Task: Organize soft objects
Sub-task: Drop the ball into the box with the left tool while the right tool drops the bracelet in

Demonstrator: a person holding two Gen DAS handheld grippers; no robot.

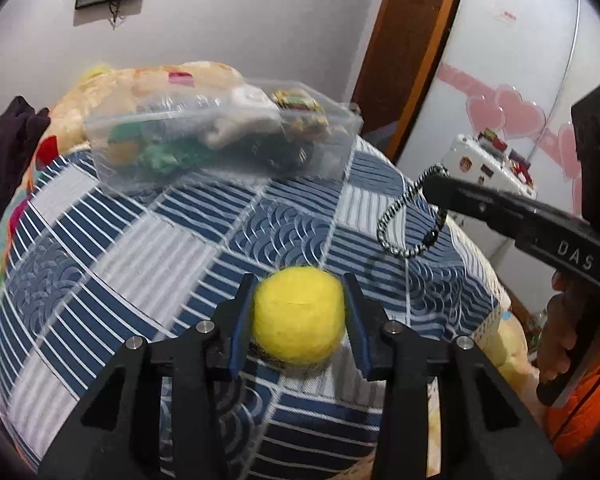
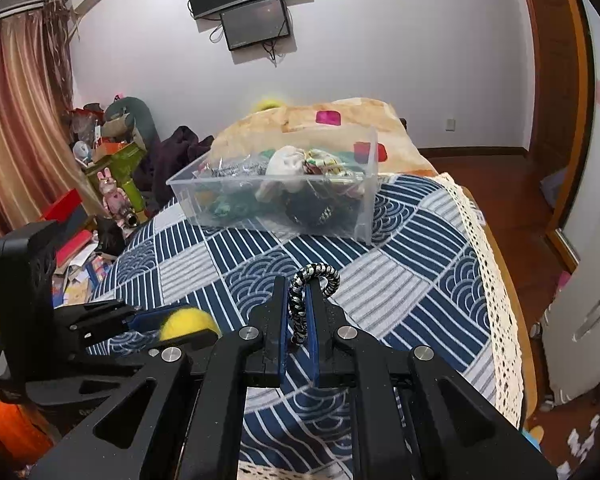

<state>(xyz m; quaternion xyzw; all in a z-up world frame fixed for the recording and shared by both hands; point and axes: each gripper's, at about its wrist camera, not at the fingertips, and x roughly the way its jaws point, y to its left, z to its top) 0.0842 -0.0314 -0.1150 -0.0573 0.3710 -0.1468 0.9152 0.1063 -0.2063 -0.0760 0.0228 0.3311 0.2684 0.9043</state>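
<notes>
Clear bin [image 2: 364, 200] holds mixed soft toys [image 2: 288, 166]

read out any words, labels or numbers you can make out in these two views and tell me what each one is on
"DAS": white letters on the black arm of the right gripper, seen from the left wrist view.
White case with stickers, far right in the left wrist view: markings too small to read.
Packaging in the clear bin: print too blurred to read.
Nothing else is legible.
</notes>
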